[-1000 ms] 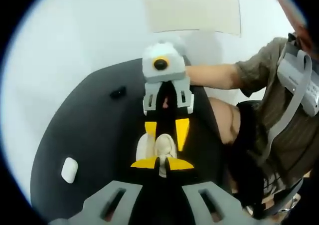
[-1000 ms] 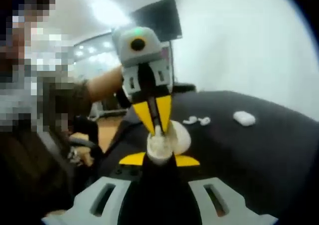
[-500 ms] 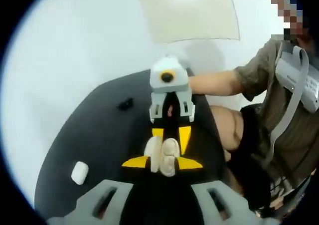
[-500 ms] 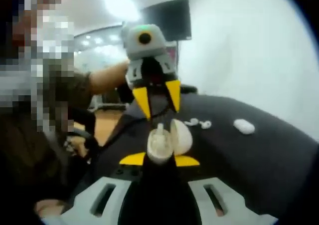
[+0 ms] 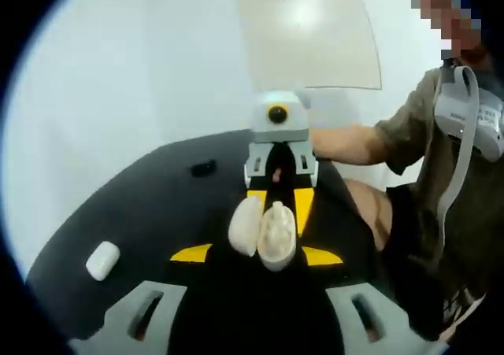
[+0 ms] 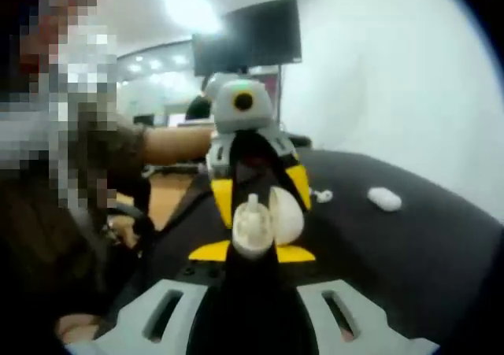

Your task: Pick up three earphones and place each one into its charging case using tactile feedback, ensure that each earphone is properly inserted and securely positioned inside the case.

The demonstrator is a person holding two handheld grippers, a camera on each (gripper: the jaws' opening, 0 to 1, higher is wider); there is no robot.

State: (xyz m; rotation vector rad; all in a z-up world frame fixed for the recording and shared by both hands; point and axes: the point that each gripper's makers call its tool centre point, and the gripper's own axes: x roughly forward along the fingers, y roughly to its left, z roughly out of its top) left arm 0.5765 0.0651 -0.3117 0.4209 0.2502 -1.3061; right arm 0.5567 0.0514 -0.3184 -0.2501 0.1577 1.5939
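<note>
**While the right claw pinches the case, the left claw stands spread**

Where the two grippers face each other over the black table [image 5: 118, 213], the right gripper [image 6: 252, 252] has its yellow tips pressed on the base of the open charging case [image 6: 256, 231]. The case lid [image 6: 287, 213] is tipped back to the right. An earphone [image 6: 252, 209] sits in the case, stem pointing up; how deep it seats is hard to make out.

The left gripper [image 5: 256, 254] is level with the case, jaws spread wide and touching nothing. In the right gripper view its yellow fingers stand apart just behind the case.

A person's forearm [image 5: 354, 142] reaches in from the right behind the far gripper; the hand itself is hidden by the gripper body.

On the table, well apart: a second white case [image 6: 384, 199] far right, closed. Loose earphones [image 6: 320, 195] lie near it, partly hidden by a yellow finger and too blurred to count. A small dark object [image 5: 203, 168] at the far edge cannot be identified. A dark monitor [image 6: 248, 36] hangs on the far wall.
</note>
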